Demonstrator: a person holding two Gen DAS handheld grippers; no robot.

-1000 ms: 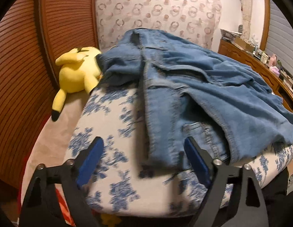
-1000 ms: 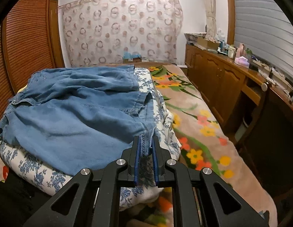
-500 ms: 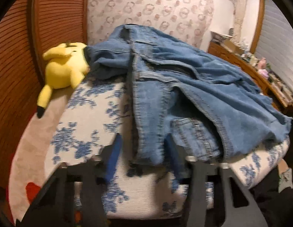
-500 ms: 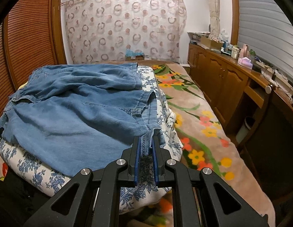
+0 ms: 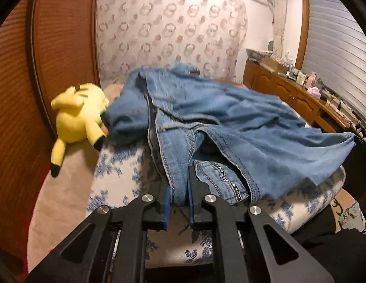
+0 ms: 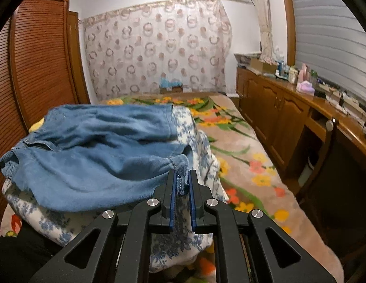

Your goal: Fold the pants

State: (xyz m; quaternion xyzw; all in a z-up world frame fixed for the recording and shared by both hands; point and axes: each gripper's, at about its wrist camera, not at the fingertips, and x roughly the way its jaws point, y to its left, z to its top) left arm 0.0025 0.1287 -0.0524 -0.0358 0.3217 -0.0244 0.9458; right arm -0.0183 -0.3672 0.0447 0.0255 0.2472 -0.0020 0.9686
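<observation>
One pair of blue denim pants (image 5: 230, 122) lies on one folded blue-and-white floral quilt (image 5: 121, 165). One yellow plush toy (image 5: 79, 113) sits beside them — nothing else soft of its kind. Two grippers show — the left gripper (image 5: 178, 188) and the right gripper (image 6: 181, 184). One patterned curtain (image 6: 159, 54), one wooden counter (image 6: 301, 99).

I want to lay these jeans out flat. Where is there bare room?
Free: the flowered blanket between the blue-print cushion and the wooden cabinets. Crowded: the cushion, under the jeans; the plush toy fills its left side.
</observation>
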